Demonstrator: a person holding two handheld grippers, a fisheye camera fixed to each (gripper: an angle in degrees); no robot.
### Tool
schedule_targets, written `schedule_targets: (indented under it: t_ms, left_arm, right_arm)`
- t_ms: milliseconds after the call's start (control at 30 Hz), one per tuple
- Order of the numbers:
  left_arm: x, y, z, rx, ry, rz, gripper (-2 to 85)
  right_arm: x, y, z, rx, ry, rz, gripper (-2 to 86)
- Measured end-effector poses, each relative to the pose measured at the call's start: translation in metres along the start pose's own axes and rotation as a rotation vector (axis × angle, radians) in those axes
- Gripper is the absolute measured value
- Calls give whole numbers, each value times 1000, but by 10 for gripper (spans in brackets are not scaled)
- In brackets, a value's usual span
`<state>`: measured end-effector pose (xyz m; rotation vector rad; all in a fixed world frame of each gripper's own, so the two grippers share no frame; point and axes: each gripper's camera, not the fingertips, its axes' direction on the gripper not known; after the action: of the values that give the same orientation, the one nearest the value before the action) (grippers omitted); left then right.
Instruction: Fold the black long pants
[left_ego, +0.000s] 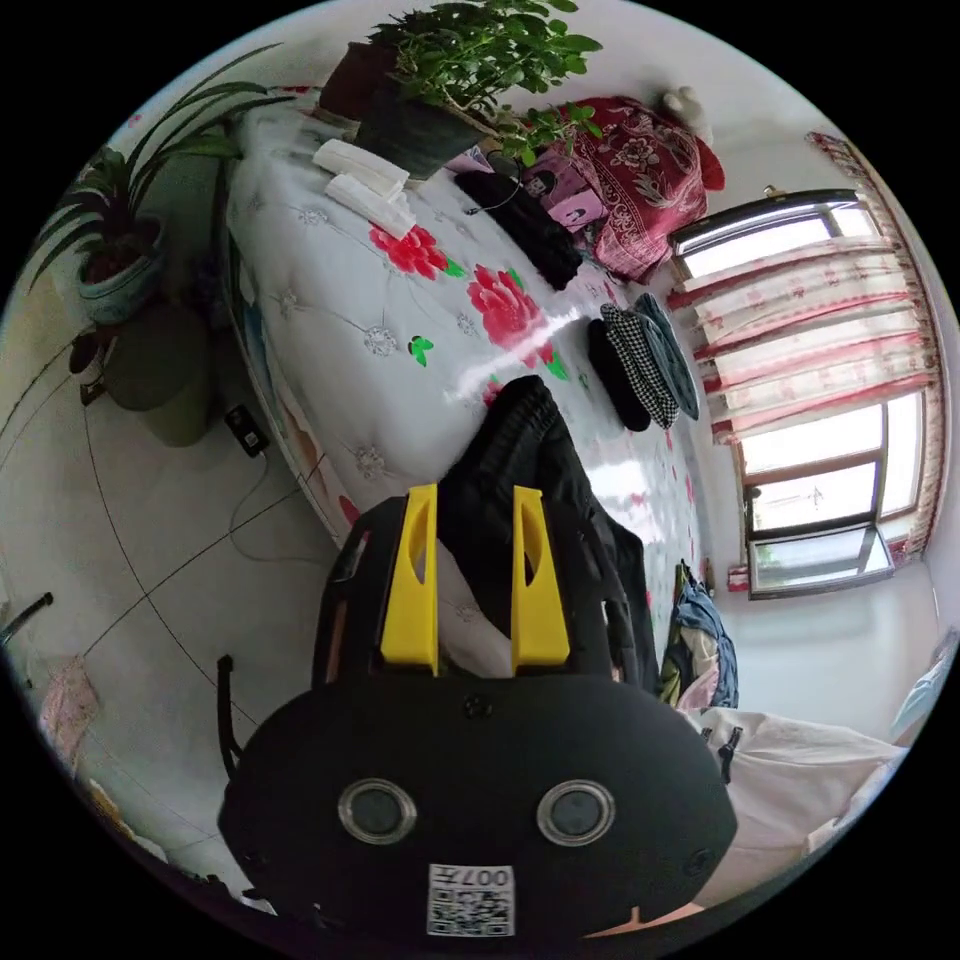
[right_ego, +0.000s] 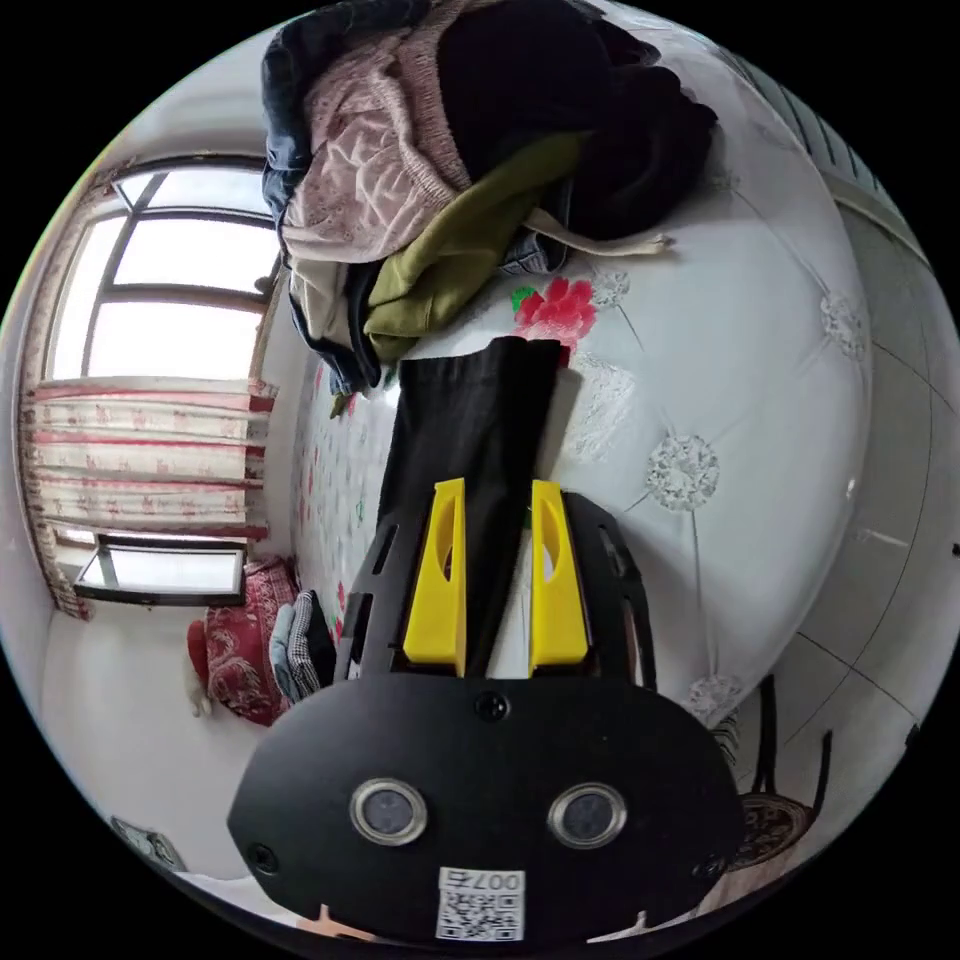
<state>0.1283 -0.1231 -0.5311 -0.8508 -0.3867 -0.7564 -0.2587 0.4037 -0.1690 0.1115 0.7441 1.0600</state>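
Note:
The black long pants (left_ego: 530, 450) lie on the white flowered bed cover (left_ego: 330, 290), waistband end pointing away from my left gripper (left_ego: 476, 492). Its yellow jaws stand apart, with bunched black cloth between them and white cover showing beside the cloth. In the right gripper view a flat, narrow leg of the pants (right_ego: 460, 420) runs from a clothes pile down between the jaws of my right gripper (right_ego: 497, 485). Those jaws are also apart, with a strip of white cover between the cloth and one jaw.
A heap of mixed clothes (right_ego: 420, 200) sits at one end of the bed. Folded dark and checked items (left_ego: 640, 365), a black garment (left_ego: 530, 230), a red quilt (left_ego: 640, 180) and potted plants (left_ego: 470, 60) crowd the other end. Tiled floor (left_ego: 150, 520) and a chair (right_ego: 770, 800) lie alongside.

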Motion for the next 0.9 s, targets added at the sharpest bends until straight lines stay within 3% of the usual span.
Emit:
schedule_targets:
  t_ms: [100, 200, 300, 367, 467, 533, 667, 900]
  left_arm:
    - [-24, 22, 5, 32, 106, -105, 164]
    - [-43, 40, 14, 67, 198, -189, 188]
    - [-48, 44, 30, 41, 217, -194, 210]
    - [-45, 40, 39, 15, 214, -164, 218]
    - [-39, 30, 53, -7, 183, -120, 215]
    - [-40, 25, 63, -17, 156, -125, 200]
    - [-59, 28, 76, -21, 38, -227, 131]
    - [-59, 56, 72, 56, 175, -217, 50]
  right_arm:
    - [7, -14, 13, -9, -74, 98, 13]
    - [-28, -26, 18, -46, -168, -12, 4]
    - [-122, -8, 22, -183, -204, -415, 2]
    - [-198, 50, 23, -341, -209, -831, 3]
    - [-246, 149, 28, -542, -219, -1254, 9]
    - [-246, 204, 47, -697, -201, -1383, 17]
    - [-205, 296, 104, -1105, -79, -1434, 35]
    - [-193, 273, 83, -1042, -40, -1426, 58]
